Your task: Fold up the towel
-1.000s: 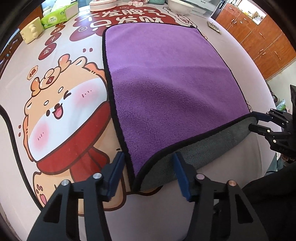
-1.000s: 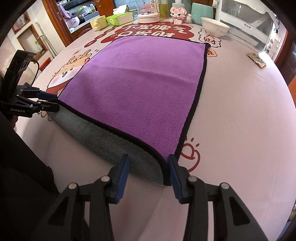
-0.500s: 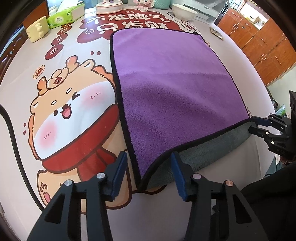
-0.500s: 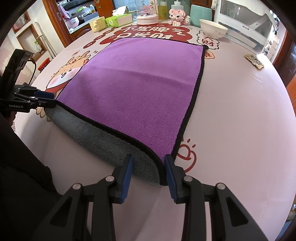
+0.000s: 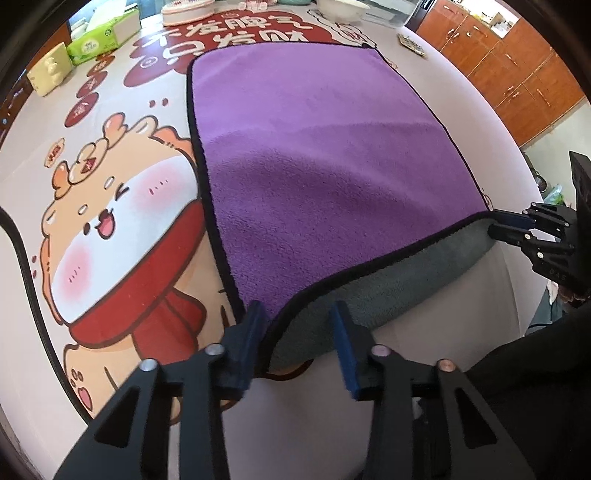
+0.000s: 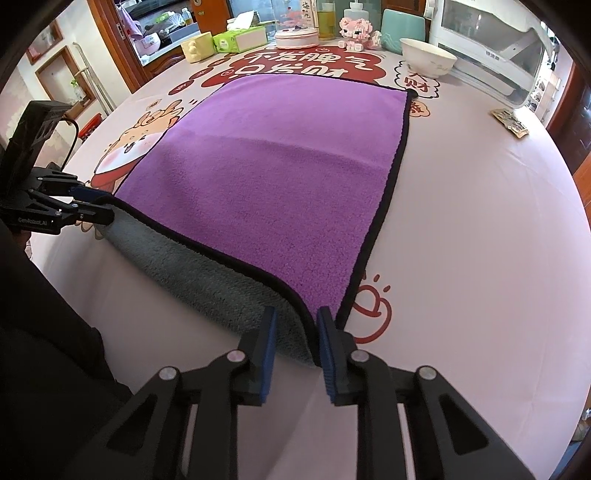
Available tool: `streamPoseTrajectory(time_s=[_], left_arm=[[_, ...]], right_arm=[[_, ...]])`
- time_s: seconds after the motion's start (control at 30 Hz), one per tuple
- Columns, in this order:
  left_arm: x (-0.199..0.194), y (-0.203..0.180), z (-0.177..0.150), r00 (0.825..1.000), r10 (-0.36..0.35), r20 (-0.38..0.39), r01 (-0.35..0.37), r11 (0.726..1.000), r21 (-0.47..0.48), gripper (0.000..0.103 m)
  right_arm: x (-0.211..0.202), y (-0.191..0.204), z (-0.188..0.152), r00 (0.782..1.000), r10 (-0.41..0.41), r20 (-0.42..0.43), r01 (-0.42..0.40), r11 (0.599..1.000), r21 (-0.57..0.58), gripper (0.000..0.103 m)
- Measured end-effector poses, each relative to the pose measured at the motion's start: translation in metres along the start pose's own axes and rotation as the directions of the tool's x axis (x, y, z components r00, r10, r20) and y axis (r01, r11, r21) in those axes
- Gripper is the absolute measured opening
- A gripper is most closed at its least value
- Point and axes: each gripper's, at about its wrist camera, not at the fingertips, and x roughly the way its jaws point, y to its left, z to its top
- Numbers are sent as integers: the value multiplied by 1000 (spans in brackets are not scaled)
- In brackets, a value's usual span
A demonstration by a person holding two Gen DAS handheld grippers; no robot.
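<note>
A purple towel (image 5: 325,155) with black trim and a grey underside lies spread on the printed tablecloth; it also shows in the right wrist view (image 6: 280,177). Its near edge hangs over the table edge, grey side (image 6: 207,273) showing. My left gripper (image 5: 297,347) straddles the near left corner with its jaws apart, not pinching the cloth. My right gripper (image 6: 293,347) straddles the near right corner, jaws narrowed around the hem with small gaps showing. Each gripper appears in the other's view, the right (image 5: 511,225) and the left (image 6: 94,206).
The tablecloth (image 6: 480,221) carries a cartoon print. At the far edge stand a white bowl (image 6: 428,57), tissue boxes (image 6: 240,38), a round tin (image 6: 297,37), a pink toy (image 6: 356,33) and a white appliance (image 6: 491,55). A snack packet (image 6: 511,123) lies at the right.
Both grippers have moved forward onto the towel's near corners and their jaws have narrowed, the right more than the left. The towel has not shifted.
</note>
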Motion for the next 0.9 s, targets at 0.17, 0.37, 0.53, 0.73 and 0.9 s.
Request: streamPoseTrajectory(time_s=[0.17, 0.37, 0.53, 0.73, 0.9], left_arm=[[-1, 2, 1, 1000, 1, -2, -1, 1000, -14, 16], [1, 2, 2, 1000, 3, 1, -3, 1000, -13, 7], [3, 1, -5, 1000, 6, 2, -6, 1000, -14, 5], [4, -2, -3, 1000, 12, -4, -12, 1000, -19, 4], [0, -4, -1, 1000, 21, -4, -21, 1000, -6, 4]], right_arm=[[0, -1, 0, 1000, -2, 2, 2, 1000, 2, 13], [0, 2, 0, 1000, -15, 0, 15, 1000, -9, 7], [0, 3, 0, 1000, -22, 1, 22, 1000, -15, 5], [0, 4, 0, 999, -34, -2, 34, 999, -2, 4], [-6, 4, 2, 999, -43, 12, 43, 999, 4, 4]])
